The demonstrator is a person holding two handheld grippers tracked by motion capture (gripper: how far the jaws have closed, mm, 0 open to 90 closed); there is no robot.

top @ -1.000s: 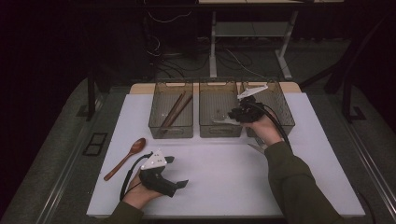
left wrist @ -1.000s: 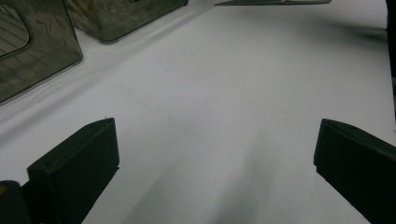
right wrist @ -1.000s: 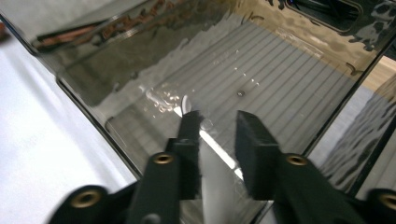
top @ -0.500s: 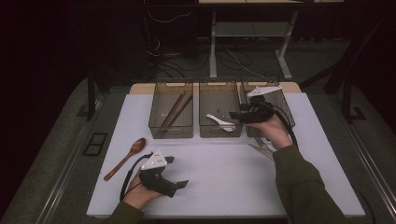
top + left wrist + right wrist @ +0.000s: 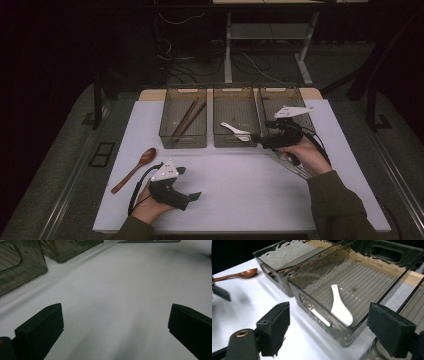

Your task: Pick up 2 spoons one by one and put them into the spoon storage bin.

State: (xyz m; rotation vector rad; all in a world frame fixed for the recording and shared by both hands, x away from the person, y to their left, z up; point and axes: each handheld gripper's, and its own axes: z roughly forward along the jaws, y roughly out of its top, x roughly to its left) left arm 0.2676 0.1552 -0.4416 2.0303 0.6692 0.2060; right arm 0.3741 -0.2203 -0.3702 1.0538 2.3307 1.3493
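Right gripper [image 5: 257, 138] has backed off, jaws just opened, empty; white ceramic soup spoon [image 5: 235, 131] lies in middle smoky plastic bin [image 5: 235, 142]. Left gripper [image 5: 192, 196] jaws apart.

Wooden spoon [image 5: 134, 169] on mat, chopsticks [image 5: 186, 120] in left bin [image 5: 183, 138]

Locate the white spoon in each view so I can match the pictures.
High view: white spoon lies in the middle bin, near its front right.
Left gripper view: not in it.
Right gripper view: white spoon at centre, on the bin floor.
Shared landmark: wooden spoon.
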